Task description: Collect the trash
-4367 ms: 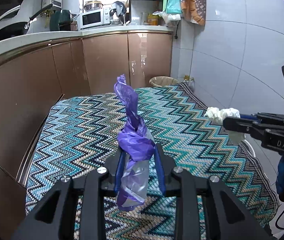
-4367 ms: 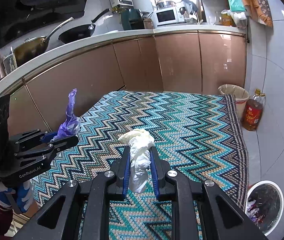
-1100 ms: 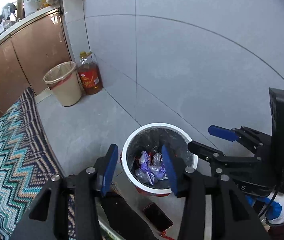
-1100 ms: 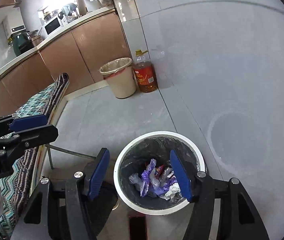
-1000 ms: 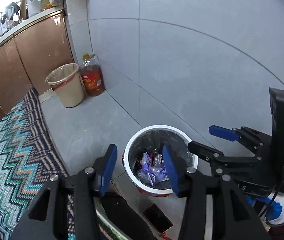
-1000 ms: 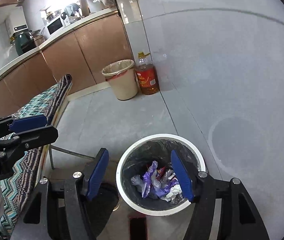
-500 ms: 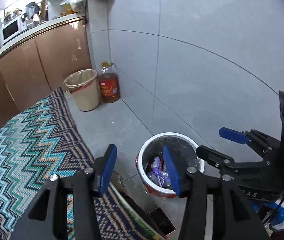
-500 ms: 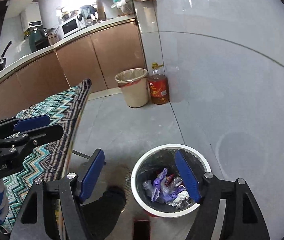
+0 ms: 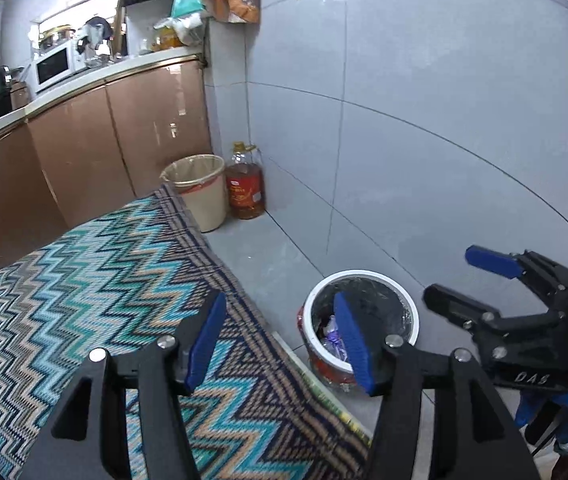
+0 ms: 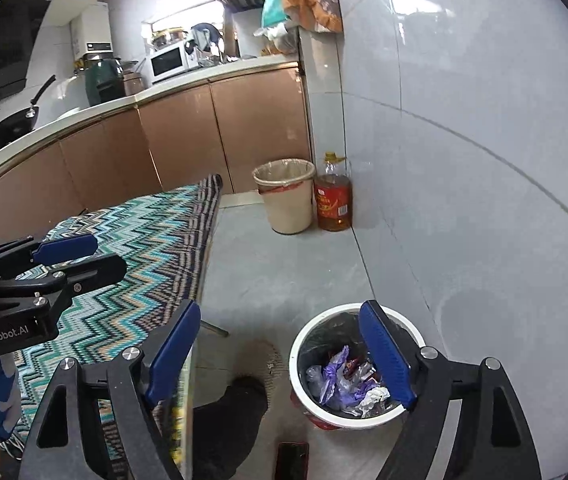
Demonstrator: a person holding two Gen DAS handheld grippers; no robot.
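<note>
A grey-tiled kitchen floor runs beside a zigzag-patterned tablecloth (image 9: 84, 300). Near the wall stands a white-rimmed trash bin (image 10: 415, 330), with purple plastic bag (image 10: 337, 380) and crumpled white paper (image 10: 375, 394) lying inside. The left gripper (image 9: 280, 340) and right gripper (image 10: 280, 354) both gape wide, holding nothing. Farther off, a beige bin (image 10: 284, 200) stands just beside an oil bottle (image 10: 333, 200).

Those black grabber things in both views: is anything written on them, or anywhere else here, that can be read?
"GenRobot.AI": on the left gripper, right wrist view.
"DAS": on the right gripper, left wrist view; there may be more lettering out of sight.
Red label on the oil bottle: print too small to read.
Microwave: no readable marking.
</note>
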